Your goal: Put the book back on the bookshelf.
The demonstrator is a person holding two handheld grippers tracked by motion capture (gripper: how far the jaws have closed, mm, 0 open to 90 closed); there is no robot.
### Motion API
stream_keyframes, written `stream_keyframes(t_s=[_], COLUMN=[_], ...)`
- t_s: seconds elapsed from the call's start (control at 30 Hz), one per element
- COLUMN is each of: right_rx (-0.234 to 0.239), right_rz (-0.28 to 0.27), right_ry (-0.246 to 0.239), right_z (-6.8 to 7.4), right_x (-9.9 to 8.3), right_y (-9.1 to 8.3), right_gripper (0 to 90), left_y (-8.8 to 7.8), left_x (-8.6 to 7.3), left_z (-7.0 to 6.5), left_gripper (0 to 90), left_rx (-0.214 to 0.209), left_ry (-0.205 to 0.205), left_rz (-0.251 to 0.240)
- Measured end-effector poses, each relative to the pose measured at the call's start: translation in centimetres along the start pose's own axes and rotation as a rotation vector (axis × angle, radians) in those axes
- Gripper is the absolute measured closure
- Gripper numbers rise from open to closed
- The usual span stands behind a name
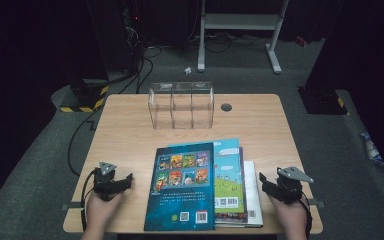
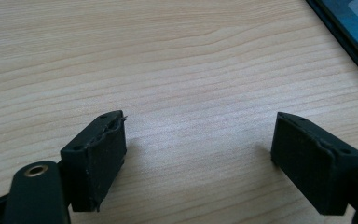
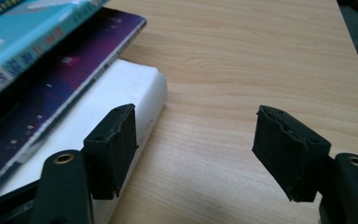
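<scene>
On the wooden table (image 1: 130, 135), both grippers, left (image 1: 128, 181) and right (image 1: 263, 180), rest released beside the stack of books (image 1: 205, 185), so the approach seems unstarted; next, the right one probably must close on the white bottom book (image 3: 126, 88).

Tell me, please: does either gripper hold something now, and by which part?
Nothing is held. The left gripper has open jaws over bare table. The right gripper is open too, beside the white book.
</scene>
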State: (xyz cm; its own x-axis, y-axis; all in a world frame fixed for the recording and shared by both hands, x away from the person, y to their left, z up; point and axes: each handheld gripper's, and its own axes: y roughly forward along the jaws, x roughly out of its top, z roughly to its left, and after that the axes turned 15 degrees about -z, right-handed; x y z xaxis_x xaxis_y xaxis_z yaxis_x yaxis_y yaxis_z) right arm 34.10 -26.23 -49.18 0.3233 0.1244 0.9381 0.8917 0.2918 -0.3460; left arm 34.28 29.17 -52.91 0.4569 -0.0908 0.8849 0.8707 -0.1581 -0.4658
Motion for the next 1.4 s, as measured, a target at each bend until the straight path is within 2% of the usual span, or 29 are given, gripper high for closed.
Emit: stream_keyframes(t_s=[0.17,0.5,0.63,0.67,0.9,1.0,1.07,1.13,1.23,1.3,1.4], right_rx=[0.007,0.069,0.087,0.109,0.158,0.179,0.205,0.210,0.229,0.255,0.275], right_rz=[-0.015,-0.048,-0.067,-0.069,-0.077,-0.081,-0.082,-0.082,-0.086,-0.115,-0.103], right_ry=[-0.010,-0.018,-0.008,0.012,0.005,0.010,-0.004,-0.007,-0.036,-0.045,-0.070], right_z=[0.7,2.5,3.1,3.5,5.1,5.9,7.0,7.3,8.3,9.0,9.4], right_x=[0.7,2.3,3.0,3.2,4.0,4.6,5.5,5.7,6.3,6.2,5.9], right_y=[-0.3,-0.5,-0.5,-0.4,-0.1,0.3,0.8,0.8,1.0,0.7,0.5], right_gripper=[29.4,29.2,29.0,28.4,24.8,24.2,23.8,23.7,22.6,23.6,24.5], left_y=[0.0,0.0,0.2,0.2,-0.1,-0.2,-0.3,-0.3,-0.3,-0.4,-0.3], left_x=[0.0,0.0,0.1,0.1,0.0,-0.1,-0.2,-0.2,-0.2,-0.2,-0.2], left_z=[0.0,-0.1,-0.2,-0.2,-0.2,-0.2,-0.2,-0.2,-0.2,-0.2,-0.2], left_gripper=[18.1,17.9,13.7,13.7,14.5,14.6,14.3,14.1,14.1,14.2,14.3], left_rx=[-0.001,-0.002,-0.008,-0.010,-0.032,-0.036,-0.036,-0.041,-0.041,-0.042,-0.045], left_ry=[0.001,0.004,0.005,0.007,0.026,0.018,0.018,0.018,0.020,0.020,0.024], left_rz=[0.000,0.000,0.011,0.012,0.010,0.007,0.009,0.008,0.008,0.007,0.007])
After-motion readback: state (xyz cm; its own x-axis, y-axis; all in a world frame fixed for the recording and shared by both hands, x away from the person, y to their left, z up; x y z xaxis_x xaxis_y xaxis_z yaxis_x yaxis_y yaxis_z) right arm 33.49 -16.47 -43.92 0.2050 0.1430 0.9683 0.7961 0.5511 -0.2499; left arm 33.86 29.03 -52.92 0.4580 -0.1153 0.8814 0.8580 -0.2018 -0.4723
